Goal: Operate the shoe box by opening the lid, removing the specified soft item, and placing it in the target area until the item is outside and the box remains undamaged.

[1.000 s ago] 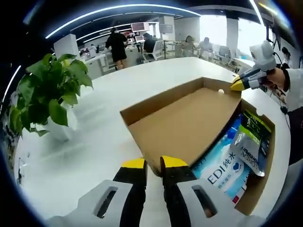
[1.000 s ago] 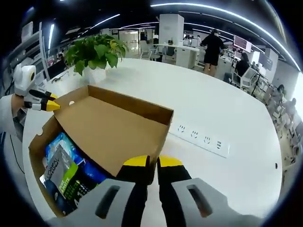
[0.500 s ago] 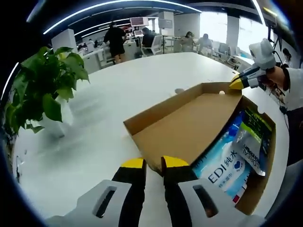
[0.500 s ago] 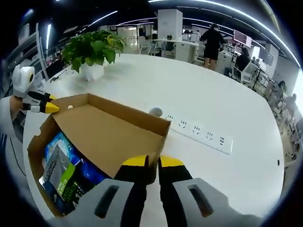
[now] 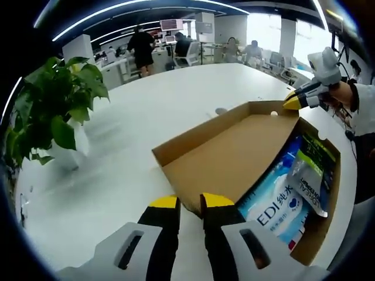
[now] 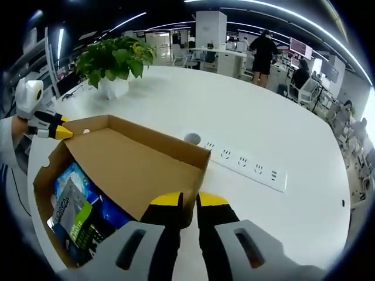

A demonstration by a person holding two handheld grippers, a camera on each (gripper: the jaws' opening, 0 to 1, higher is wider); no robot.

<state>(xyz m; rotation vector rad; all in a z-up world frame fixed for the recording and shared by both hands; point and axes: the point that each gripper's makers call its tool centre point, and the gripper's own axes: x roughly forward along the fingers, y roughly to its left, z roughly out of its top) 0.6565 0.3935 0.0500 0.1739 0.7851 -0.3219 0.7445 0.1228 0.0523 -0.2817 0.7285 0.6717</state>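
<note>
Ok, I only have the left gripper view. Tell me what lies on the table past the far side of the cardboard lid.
Observer: A white power strip lies flat on the table, just beyond the lid. It shows in the right gripper view.
Operator: Now report the grip of the right hand-held gripper.
Observer: The right hand-held gripper has its jaws closed on the lid's edge by a corner, with cardboard between the yellow tips.

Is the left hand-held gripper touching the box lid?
Touching. In the left gripper view, the left hand-held gripper pinches the box lid's near corner between its jaws.
</note>
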